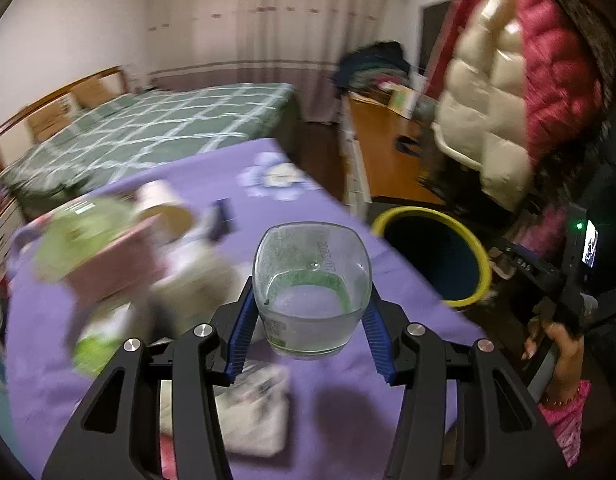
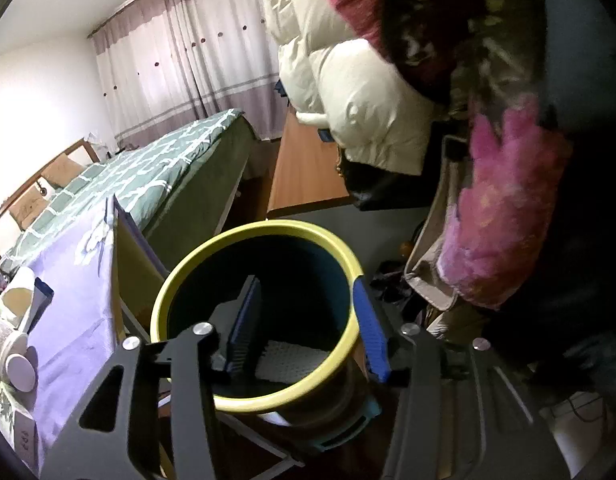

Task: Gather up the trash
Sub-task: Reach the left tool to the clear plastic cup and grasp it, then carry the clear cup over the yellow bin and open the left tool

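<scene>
Left gripper (image 1: 310, 320) clamps clear, crumpled plastic bottle (image 1: 312, 292), base facing camera, possibly green-labelled.

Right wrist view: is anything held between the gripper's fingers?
No. The right gripper is open with nothing between its fingers, straddling the yellow rim of the bin.

I see the bin (image 2: 243, 400) mouth wide open below my right gripper (image 2: 303, 320); litter (image 1: 107, 264) crowds the worktop's (image 1: 348, 400) left, while its right edge near the bin lies bare.
</scene>
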A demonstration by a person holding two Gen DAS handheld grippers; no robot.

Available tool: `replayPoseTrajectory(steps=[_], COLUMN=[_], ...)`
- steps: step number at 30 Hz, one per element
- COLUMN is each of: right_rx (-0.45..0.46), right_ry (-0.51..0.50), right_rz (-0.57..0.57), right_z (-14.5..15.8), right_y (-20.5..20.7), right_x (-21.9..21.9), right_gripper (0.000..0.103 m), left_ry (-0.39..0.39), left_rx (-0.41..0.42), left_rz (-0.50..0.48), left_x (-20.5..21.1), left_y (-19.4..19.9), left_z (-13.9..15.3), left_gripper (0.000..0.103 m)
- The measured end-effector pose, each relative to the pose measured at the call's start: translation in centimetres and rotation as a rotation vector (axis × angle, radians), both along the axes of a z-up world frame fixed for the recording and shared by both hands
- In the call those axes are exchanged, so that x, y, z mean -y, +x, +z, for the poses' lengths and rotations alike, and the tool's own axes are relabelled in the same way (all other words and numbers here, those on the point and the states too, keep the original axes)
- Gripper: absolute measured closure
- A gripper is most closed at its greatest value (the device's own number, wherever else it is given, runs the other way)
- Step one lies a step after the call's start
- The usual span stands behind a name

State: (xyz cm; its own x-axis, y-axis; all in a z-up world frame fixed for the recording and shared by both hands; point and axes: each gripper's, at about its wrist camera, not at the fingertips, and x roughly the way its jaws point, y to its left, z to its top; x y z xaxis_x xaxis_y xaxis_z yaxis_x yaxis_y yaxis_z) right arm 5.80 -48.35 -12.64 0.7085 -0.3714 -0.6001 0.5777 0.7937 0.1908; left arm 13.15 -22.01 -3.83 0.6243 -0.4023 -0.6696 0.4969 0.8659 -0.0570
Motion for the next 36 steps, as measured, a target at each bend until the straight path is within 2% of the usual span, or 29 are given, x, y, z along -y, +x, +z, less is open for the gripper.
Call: replayPoseTrajectory(steps=[5,11,20,23,25,26,29,32,36], right_rx=[0.011,0.013,0.002,-0.005,-0.009,-0.010,-0.009,-0.009,-0.016], right_ry=[0.014,0.032,0.048,0.055,0.051,0.047,0.048,0.050,0.039], right_rz=[-0.007,-0.017,-0.015,-0.020,-0.029,-0.035,-0.044,-0.037,0.005], right_z=[0.2,0.1,-0.5,-0.8,-0.8,-0.8,-0.7,-0.6,-0.5], right_y=[-0.8,-1.4,-1.3,-1.2,-1.3,-1.4,-1.7,-1.7,-1.0], right_x=[1.2,2.5,3.7,4.0,4.1,4.2,4.5,4.2,2.6], right_gripper=[0.055,0.055,0.051,0.050,0.049,0.047,0.046,0.045,0.043], left_ry=[0.024,0.057,0.117,0.136,0.136,0.129,0.117,0.063,0.021], left_rx=[-0.033,-0.080,-0.129,-0.148,-0.151,-0.135,-0.111,-0.097,-0.045], left_rz=[-0.135,-0.211,-0.250,-0.250,-0.240,-0.231,-0.223,-0.199,-0.152], left_x=[9.0,16.7,22.5,23.7,24.0,23.9,23.1,20.9,16.7], left_y=[1.9,3.9,6.1,6.6,6.9,6.8,6.5,5.9,4.5], left_z=[-1.4,-4.0,-7.7,-8.8,-9.2,-8.9,-7.8,-5.6,-2.9], left_gripper=[0.053,0.053,0.053,0.053,0.029,0.026,0.025,0.025,0.015])
